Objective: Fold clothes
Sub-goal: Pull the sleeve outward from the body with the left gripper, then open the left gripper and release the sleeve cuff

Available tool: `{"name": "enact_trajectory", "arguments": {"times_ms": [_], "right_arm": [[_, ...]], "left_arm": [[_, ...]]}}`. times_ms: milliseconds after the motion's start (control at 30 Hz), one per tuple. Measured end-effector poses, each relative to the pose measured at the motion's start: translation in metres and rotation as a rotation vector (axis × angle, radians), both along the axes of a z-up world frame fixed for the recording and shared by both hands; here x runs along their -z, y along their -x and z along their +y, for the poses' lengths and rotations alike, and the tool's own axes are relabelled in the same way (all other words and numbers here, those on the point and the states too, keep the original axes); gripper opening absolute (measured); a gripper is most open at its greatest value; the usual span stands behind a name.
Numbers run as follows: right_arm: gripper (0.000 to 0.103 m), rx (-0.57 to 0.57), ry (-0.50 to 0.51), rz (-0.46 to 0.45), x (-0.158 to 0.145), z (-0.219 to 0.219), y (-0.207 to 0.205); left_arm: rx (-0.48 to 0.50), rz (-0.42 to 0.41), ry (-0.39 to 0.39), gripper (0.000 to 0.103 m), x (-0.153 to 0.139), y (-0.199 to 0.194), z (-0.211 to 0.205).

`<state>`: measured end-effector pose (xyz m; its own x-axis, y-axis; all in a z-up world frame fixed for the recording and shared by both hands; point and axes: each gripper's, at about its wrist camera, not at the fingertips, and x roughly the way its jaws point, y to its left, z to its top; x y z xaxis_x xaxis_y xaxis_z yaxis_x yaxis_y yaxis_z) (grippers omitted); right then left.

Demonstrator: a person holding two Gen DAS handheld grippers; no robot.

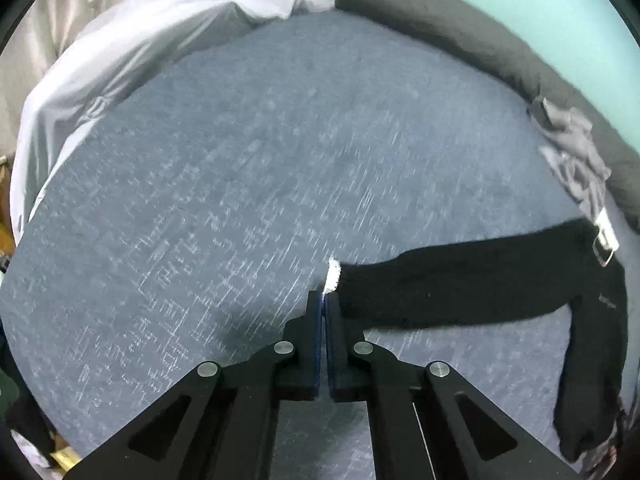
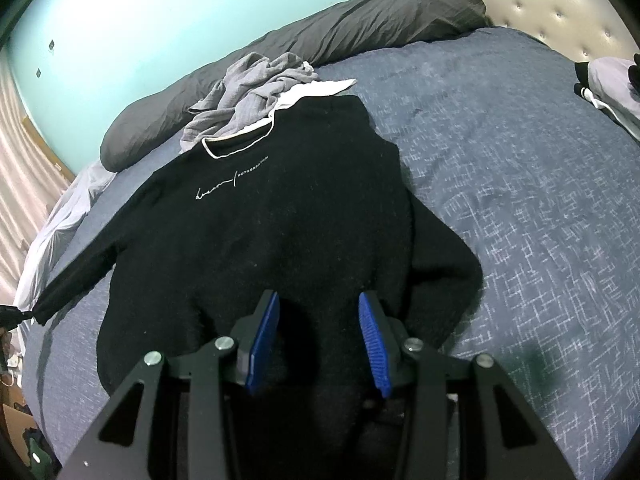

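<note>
Sweater [image 2: 260, 240]: black knit, spread front-up on the bed [image 2: 520, 160], collar toward the dark pillows [image 2: 360, 24].
Left sleeve [image 1: 460, 292]: stretched out sideways across the blue cover, white-trimmed cuff [image 1: 333, 278] at its end.
Left claw [image 1: 323, 300]: clamped together on the cuff edge, sleeve pulled taut from it.
Right claw [image 2: 318, 320]: apart, poised over the hem; whether the pads touch the fabric, cannot tell.
Handling: soft, limp, light; likely to sag and bunch when lifted, no slip risk on the ribbed pads.
Hold points: cuff and hem corners, judged best for folding the sleeve across the chest.
Nearby: crumpled grey garment [image 2: 248, 92] at the collar.
</note>
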<state>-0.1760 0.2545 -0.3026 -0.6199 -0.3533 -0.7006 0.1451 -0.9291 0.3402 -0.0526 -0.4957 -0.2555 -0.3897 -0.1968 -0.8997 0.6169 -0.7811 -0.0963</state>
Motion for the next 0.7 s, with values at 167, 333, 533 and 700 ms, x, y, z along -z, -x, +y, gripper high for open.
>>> {"name": "enact_trajectory", "arguments": {"times_ms": [167,333,533,700], "right_arm": [[0.042,-0.009,-0.014,0.003,0.001,-0.002,-0.001],[0.042,-0.019,-0.028,0.005,0.003,-0.004,0.000],[0.042,-0.020,-0.009,0.002,-0.003,0.001,0.002],[0.054,-0.017,-0.008,-0.004,-0.020,0.009,0.001]], "left_arm": [[-0.026,-0.045,0.039,0.002,0.025,0.015,0.003],[-0.047,-0.066,0.027,0.003,0.045,0.026,0.001],[-0.084,-0.043,0.055,0.005,0.032,0.014,0.006],[0.007,-0.016,0.048,0.020,0.006,0.008,0.049]]}}
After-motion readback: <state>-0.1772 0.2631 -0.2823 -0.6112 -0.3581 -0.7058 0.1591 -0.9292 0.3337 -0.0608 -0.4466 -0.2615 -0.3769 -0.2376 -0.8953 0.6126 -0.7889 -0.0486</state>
